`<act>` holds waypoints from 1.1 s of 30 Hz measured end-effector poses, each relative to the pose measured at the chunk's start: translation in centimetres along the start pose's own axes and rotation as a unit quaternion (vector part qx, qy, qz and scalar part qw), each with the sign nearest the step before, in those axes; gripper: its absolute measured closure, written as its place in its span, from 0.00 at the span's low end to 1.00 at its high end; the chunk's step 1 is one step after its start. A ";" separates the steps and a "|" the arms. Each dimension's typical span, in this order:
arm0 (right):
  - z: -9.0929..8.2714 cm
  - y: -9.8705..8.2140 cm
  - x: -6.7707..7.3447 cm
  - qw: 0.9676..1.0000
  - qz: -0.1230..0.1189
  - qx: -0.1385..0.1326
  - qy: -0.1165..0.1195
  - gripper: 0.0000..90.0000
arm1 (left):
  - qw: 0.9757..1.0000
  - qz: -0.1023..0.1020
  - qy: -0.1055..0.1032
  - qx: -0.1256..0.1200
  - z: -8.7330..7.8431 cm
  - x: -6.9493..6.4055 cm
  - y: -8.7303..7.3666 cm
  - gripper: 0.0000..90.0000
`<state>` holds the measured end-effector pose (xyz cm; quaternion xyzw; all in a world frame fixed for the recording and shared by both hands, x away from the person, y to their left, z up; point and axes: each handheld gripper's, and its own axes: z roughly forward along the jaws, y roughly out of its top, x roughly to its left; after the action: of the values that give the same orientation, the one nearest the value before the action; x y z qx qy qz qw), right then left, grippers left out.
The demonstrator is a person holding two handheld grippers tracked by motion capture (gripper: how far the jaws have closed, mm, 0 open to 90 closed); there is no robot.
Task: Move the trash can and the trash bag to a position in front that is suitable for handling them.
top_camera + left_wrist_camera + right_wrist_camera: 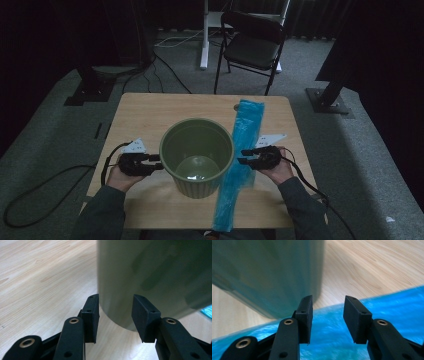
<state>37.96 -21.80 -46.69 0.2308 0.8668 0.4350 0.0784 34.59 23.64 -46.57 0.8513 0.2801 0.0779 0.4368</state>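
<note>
Bin (197, 156) stands upright mid-table, mouth up, between the two grippers. Blue bag (241, 160) lies flat as a long strip beside it, touching or tucked just under the bin's right side; which of the two cannot be told.

Left gripper (156, 163): level, jaws pointing right at the bin's wall, tips just beside it, apart from it. In the left gripper view the jaws (116, 315) stand parted with nothing between them; the bin's wall (150, 277) curves straight ahead, slightly right of centre.

Right gripper (244, 156): level, jaws pointing left, hovering over the bag with the bin's wall just beyond. Right gripper view has the jaws (328, 315) parted and empty, blue film (387, 305) below and ahead, bin (267, 272) ahead to the left.

Key relation: the bag's long axis runs from the far edge of the table (150, 110) to the near edge, leaning slightly left as it nears the person, so it crosses the right gripper's line of reach nearly square. Right hand is the nearer to the bag by far; left hand is walled off from it by the bin. Bag ends point away from and toward the person; no mouth can be told.

Judgement: a pinch on the bag would fall to the right gripper, dipping down; left could steady the bin.
</note>
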 end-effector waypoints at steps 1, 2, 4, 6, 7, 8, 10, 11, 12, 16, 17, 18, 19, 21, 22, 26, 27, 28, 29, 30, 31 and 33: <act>0.1 0.4 0.5 1.000 -0.008 0.001 0.006 0.64 | 1.000 0.002 -0.003 -0.002 -0.1 -0.3 0.0 0.64; 0.1 0.4 0.5 1.000 -0.008 0.001 0.006 0.64 | 1.000 0.002 -0.003 -0.002 -0.1 -0.3 0.0 0.64; 0.3 0.6 1.0 1.000 -0.016 0.003 0.011 0.64 | 1.000 0.005 -0.005 -0.003 -0.1 -0.5 0.1 0.64; 0.4 0.8 1.4 1.000 -0.023 0.005 0.016 0.63 | 1.000 0.008 -0.008 -0.003 -0.1 -0.7 0.1 0.63; 0.7 1.0 1.6 0.999 -0.028 0.006 0.021 0.63 | 1.000 0.010 -0.010 -0.001 0.1 -0.8 0.2 0.63; 0.7 1.0 1.6 0.999 -0.028 0.006 0.021 0.63 | 1.000 0.010 -0.010 -0.001 0.1 -0.8 0.2 0.63; 0.9 1.1 1.8 0.999 -0.029 0.007 0.027 0.62 | 1.000 0.009 -0.010 -0.001 0.1 -0.9 0.2 0.63; 1.2 1.2 1.9 0.999 -0.032 0.008 0.030 0.62 | 1.000 0.009 -0.009 0.000 0.1 -0.9 0.2 0.63; 1.2 1.2 1.9 0.999 -0.032 0.008 0.030 0.62 | 1.000 0.009 -0.009 0.000 0.1 -0.9 0.2 0.63; 1.4 1.5 2.3 0.999 -0.036 0.006 0.040 0.62 | 1.000 0.011 -0.013 0.002 0.2 -1.1 0.3 0.63; 1.4 1.5 2.3 0.999 -0.035 0.006 0.041 0.62 | 1.000 0.012 -0.012 0.003 0.2 -1.1 0.3 0.63; 1.4 1.6 2.3 0.999 -0.037 0.006 0.039 0.62 | 1.000 0.010 -0.014 0.003 0.2 -1.0 0.3 0.63; 1.4 1.6 2.3 0.999 -0.036 0.007 0.040 0.62 | 1.000 0.008 -0.015 0.002 0.3 -0.9 0.3 0.63; 1.5 1.5 2.2 0.999 -0.034 0.005 0.041 0.62 | 1.000 0.008 -0.014 0.004 0.4 -0.9 0.3 0.63; 1.5 1.6 2.1 0.999 -0.033 0.004 0.041 0.62 | 1.000 0.007 -0.013 0.003 0.4 -0.8 0.3 0.63; 1.6 1.7 1.8 0.999 -0.031 0.005 0.035 0.62 | 1.000 0.005 -0.010 0.004 0.7 -0.5 0.5 0.63; 1.7 1.8 1.7 0.999 -0.031 0.005 0.033 0.62 | 1.000 0.004 -0.009 0.003 0.7 -0.4 0.6 0.63; 1.7 1.8 1.6 0.999 -0.030 0.005 0.033 0.62 | 1.000 0.004 -0.007 0.003 0.8 -0.2 0.6 0.63; 1.8 1.9 1.5 0.999 -0.029 0.006 0.031 0.62 | 1.000 0.002 -0.007 0.002 0.9 -0.1 0.7 0.63; 1.8 2.0 1.3 0.999 -0.028 0.006 0.030 0.62 | 1.000 0.001 -0.006 0.002 1.0 0.0 0.8 0.63; 1.9 2.0 1.2 0.999 -0.027 0.006 0.029 0.62 | 1.000 0.000 -0.005 0.002 1.1 0.2 0.9 0.63; 2.0 2.1 0.9 0.999 -0.026 0.006 0.026 0.62 | 1.000 0.000 -0.002 0.003 1.2 0.5 1.1 0.63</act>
<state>38.58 -18.87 -46.15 0.1973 0.8769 0.4334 0.0654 35.91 22.51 -46.50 0.8530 0.2792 0.0751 0.4345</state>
